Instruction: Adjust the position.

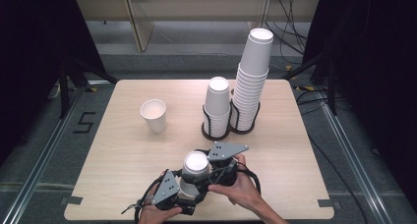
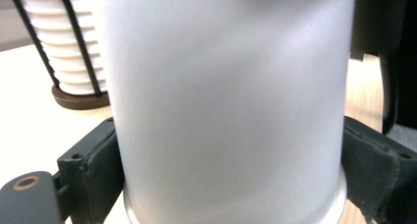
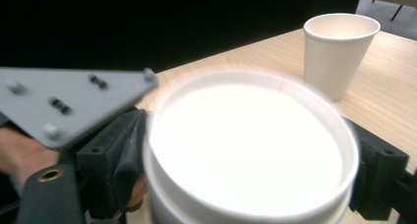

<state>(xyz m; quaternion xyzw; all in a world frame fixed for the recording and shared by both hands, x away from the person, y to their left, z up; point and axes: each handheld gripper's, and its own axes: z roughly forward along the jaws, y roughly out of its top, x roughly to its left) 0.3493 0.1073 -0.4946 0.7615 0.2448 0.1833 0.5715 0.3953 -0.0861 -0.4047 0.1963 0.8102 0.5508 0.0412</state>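
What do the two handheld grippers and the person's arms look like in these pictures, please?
Both the left gripper and the right gripper are black, blocky tools, each topped by a grey three-cornered plate with small dark holes. The jaws are thick, matte black blocks with screw holes, and a brass-coloured ring shows near the base. Black cables trail from both. The forearms are bare, with no sleeves or gloves visible.

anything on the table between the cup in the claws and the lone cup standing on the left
Nothing visible. The held paper cup sits near the front edge, the lone paper cup stands farther back and left, and only bare table lies between them.
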